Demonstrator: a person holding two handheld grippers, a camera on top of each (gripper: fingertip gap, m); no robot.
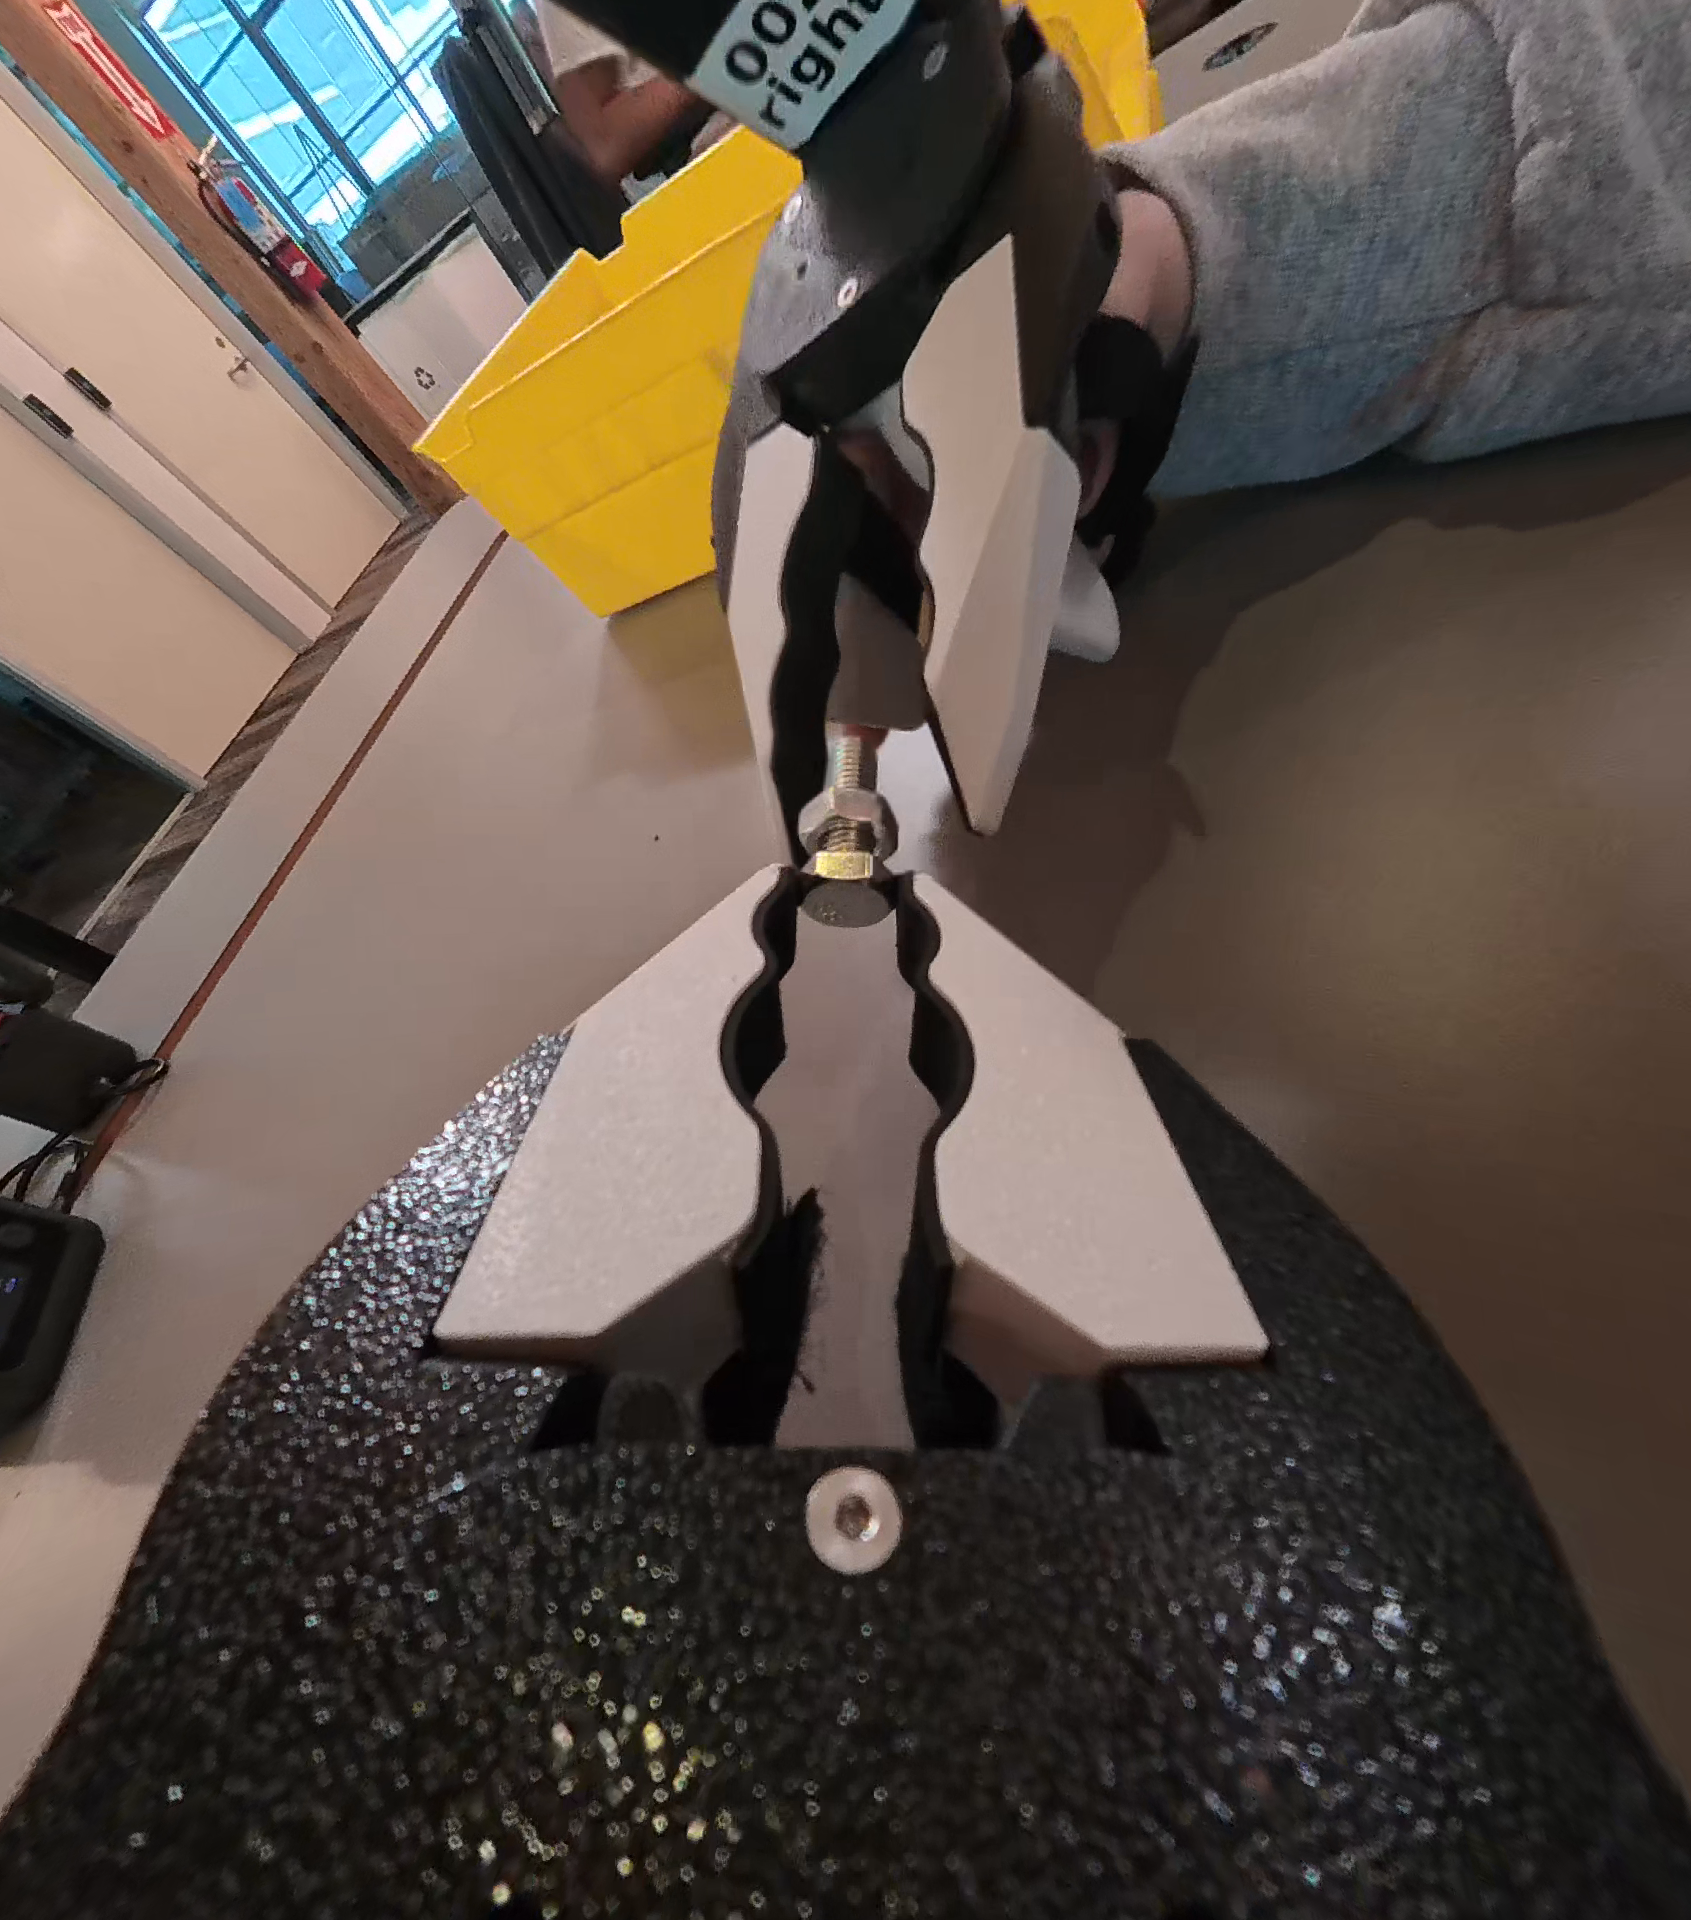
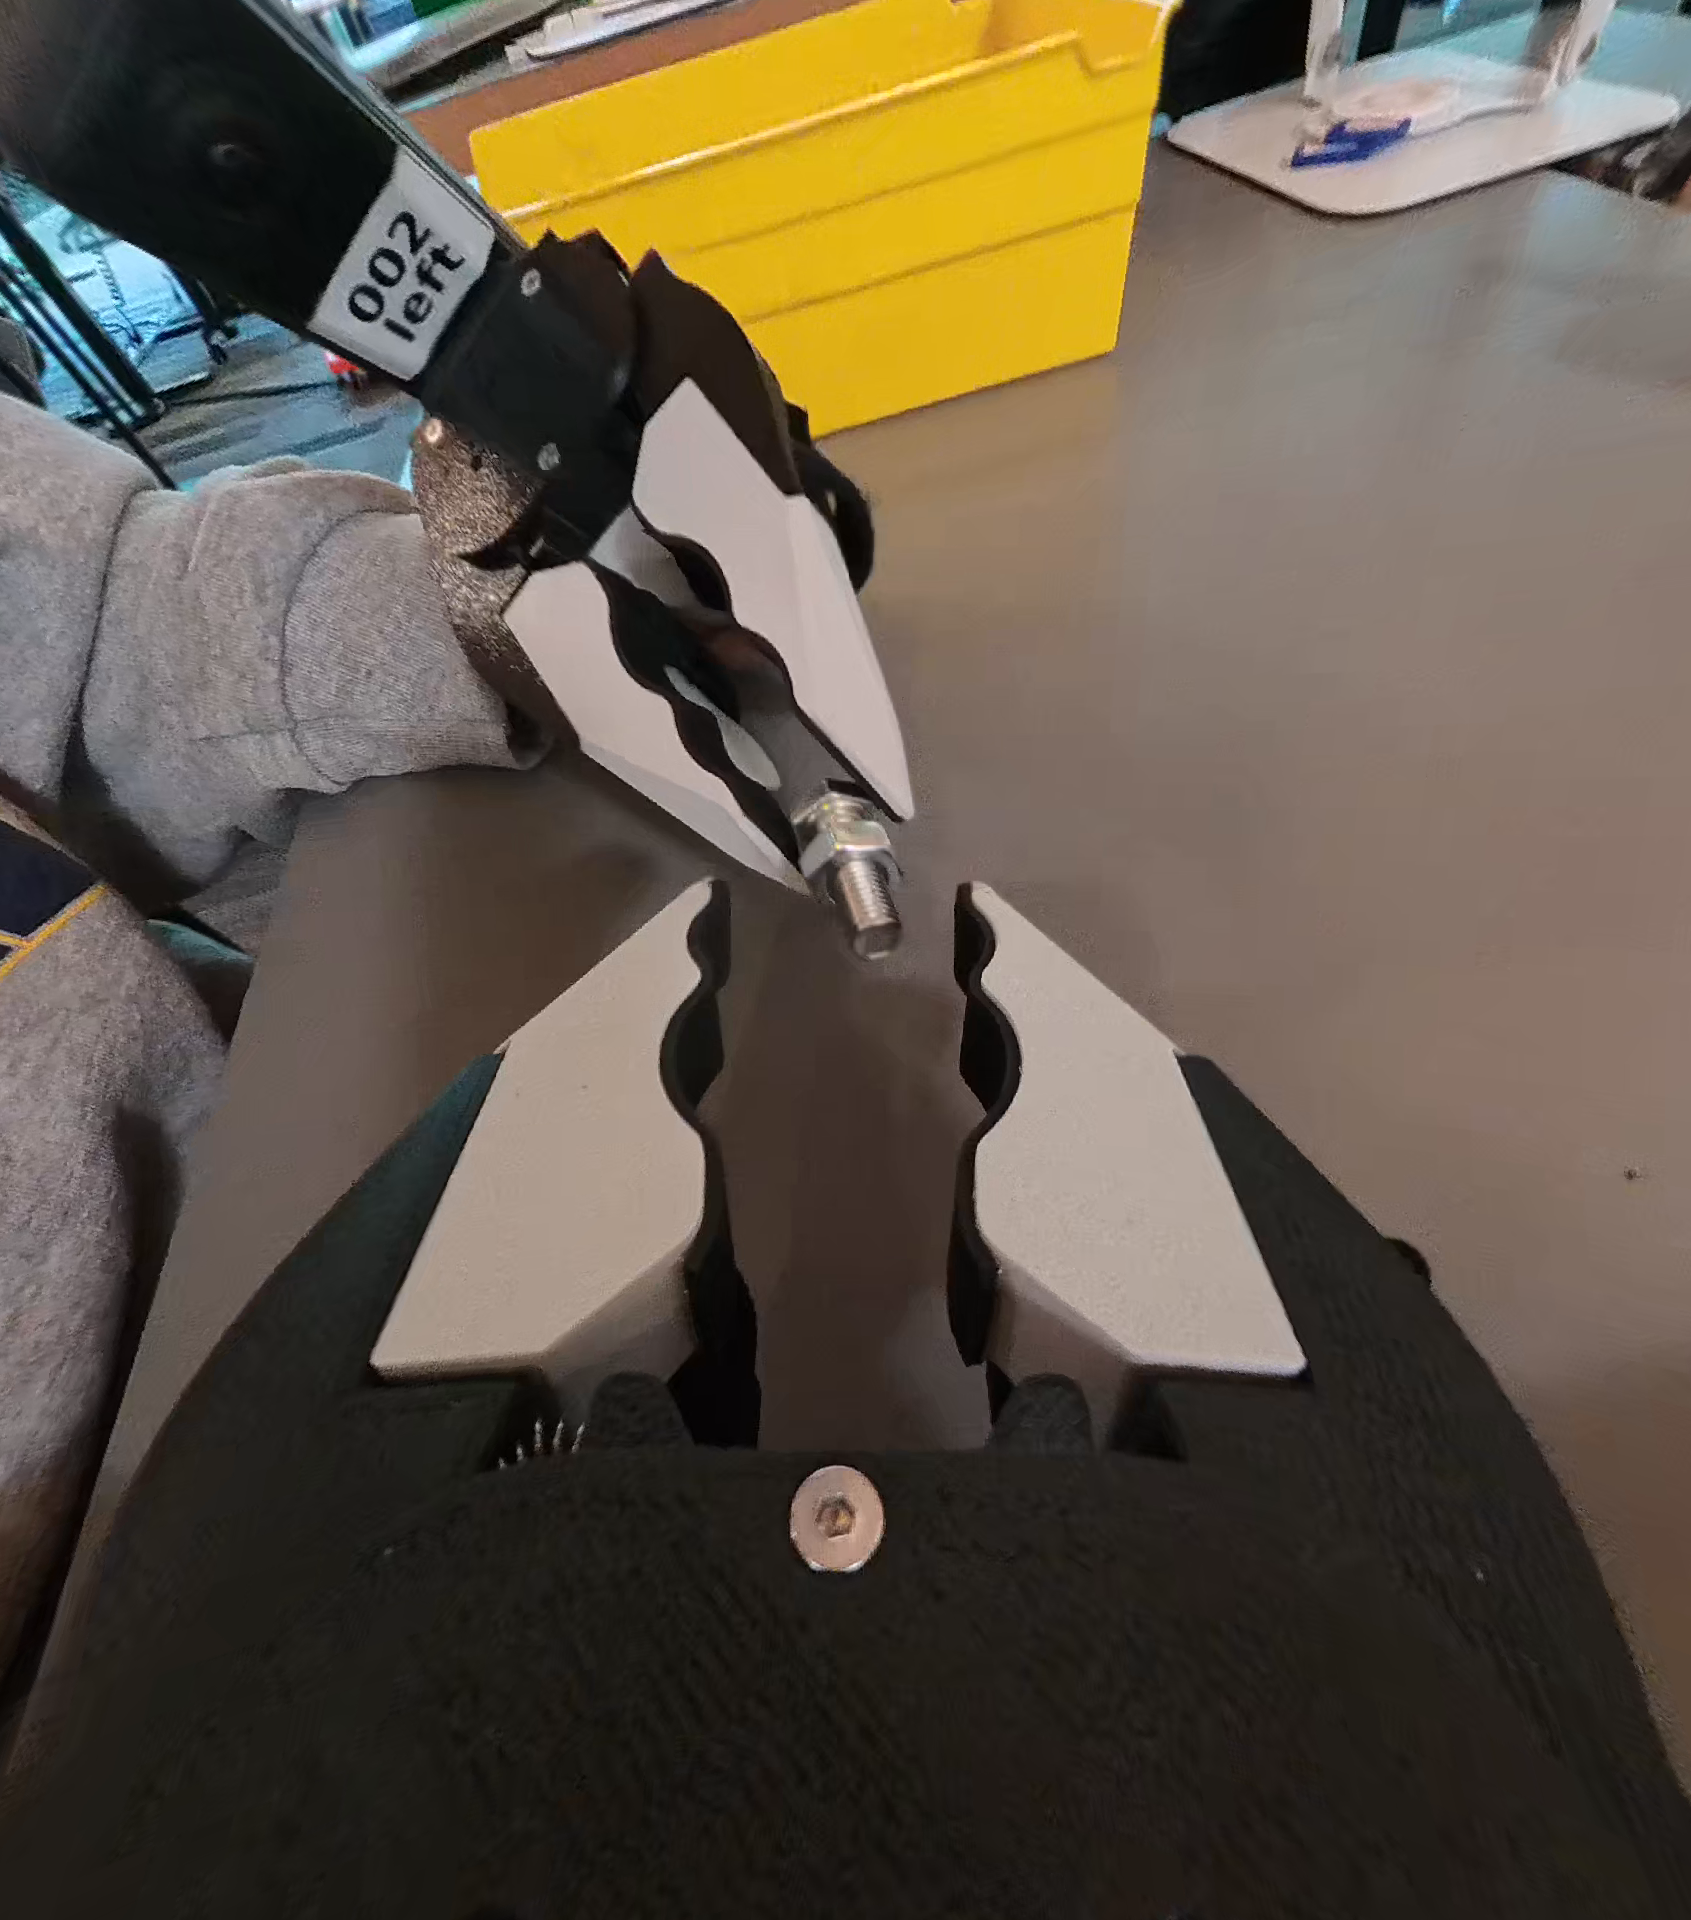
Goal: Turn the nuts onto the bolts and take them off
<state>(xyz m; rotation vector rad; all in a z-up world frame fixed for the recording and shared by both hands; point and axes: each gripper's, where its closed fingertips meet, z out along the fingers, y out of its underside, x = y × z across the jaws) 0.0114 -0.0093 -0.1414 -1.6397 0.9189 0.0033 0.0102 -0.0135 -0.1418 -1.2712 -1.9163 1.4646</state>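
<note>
Over on the left, a grey sleeve runs up to the left gripper, and its tongs are pinched tight on the hex head of the bolt, threaded end poking out toward the near right. A silver nut sits far up the thread, right beside the head. Moving right, the right gripper has its tongs spread wide, fingertips flanking the bolt's free end and touching nothing. Behind them, far side of the brown table, a yellow bin. My read: the nut needs spinning off. Best way is to slide the right tongs farther along the thread, close squarely on the nut's flats, and twist while the left keeps the head from turning
</note>
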